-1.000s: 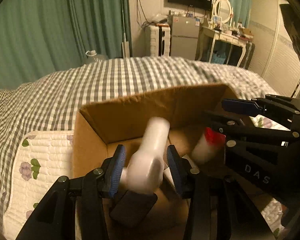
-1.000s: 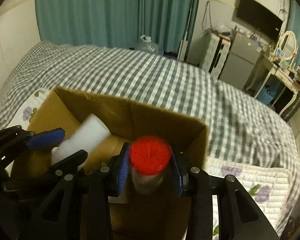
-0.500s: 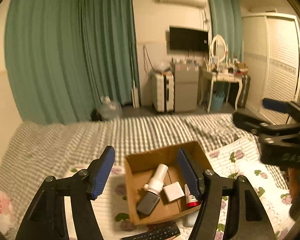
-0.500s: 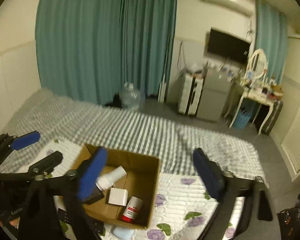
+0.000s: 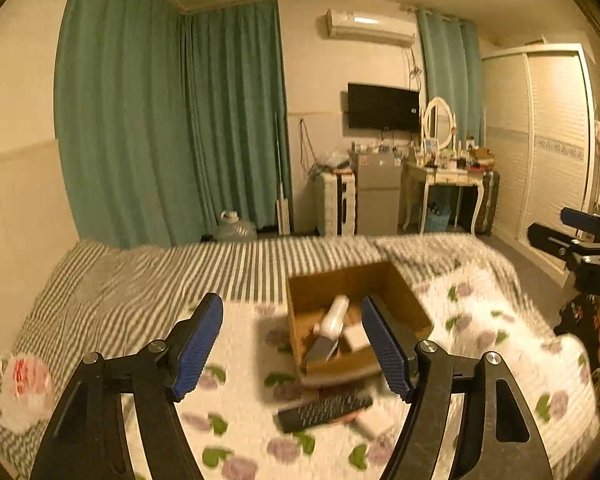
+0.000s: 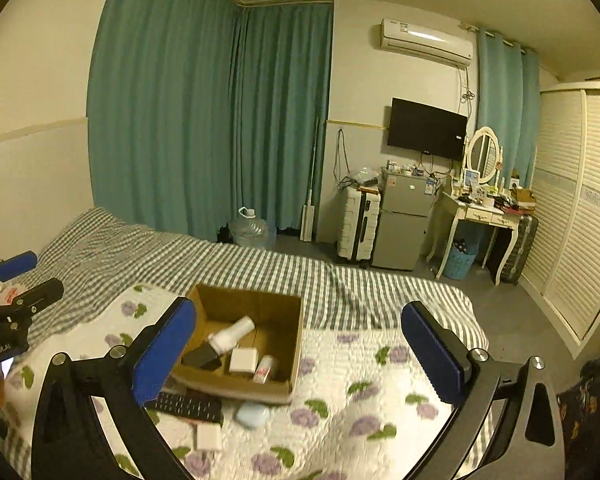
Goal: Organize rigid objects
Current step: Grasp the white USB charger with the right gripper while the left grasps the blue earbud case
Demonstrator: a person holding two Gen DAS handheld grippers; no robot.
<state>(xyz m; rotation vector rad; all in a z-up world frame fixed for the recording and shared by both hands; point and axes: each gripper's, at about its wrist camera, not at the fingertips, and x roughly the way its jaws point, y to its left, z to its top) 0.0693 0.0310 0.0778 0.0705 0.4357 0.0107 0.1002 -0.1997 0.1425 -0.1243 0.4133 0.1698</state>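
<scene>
An open cardboard box (image 6: 290, 312) sits on the flowered quilt; it also shows in the left wrist view (image 5: 414, 304). Inside lie a white bottle (image 6: 231, 335), a dark flat object (image 6: 202, 358), a small white box (image 6: 243, 360) and a red-capped bottle (image 6: 264, 369). In front of the box lie a black remote (image 6: 188, 403), a pale blue object (image 6: 252, 416) and a white block (image 6: 209, 437). My left gripper (image 5: 294, 350) and my right gripper (image 6: 300, 356) are both open, empty and held high above the bed, well back from the box.
The bed has a grey checked blanket (image 6: 220, 256) and a flowered quilt (image 6: 360, 400). A plastic bag (image 5: 20, 384) lies at the bed's left. Beyond the bed stand green curtains, a water jug (image 6: 249, 230), a suitcase, a small fridge (image 6: 404, 220), a dressing table and a wardrobe.
Both grippers let go of the white bottle and the red-capped bottle in the box, opened wide, and pulled up and back from the box.
</scene>
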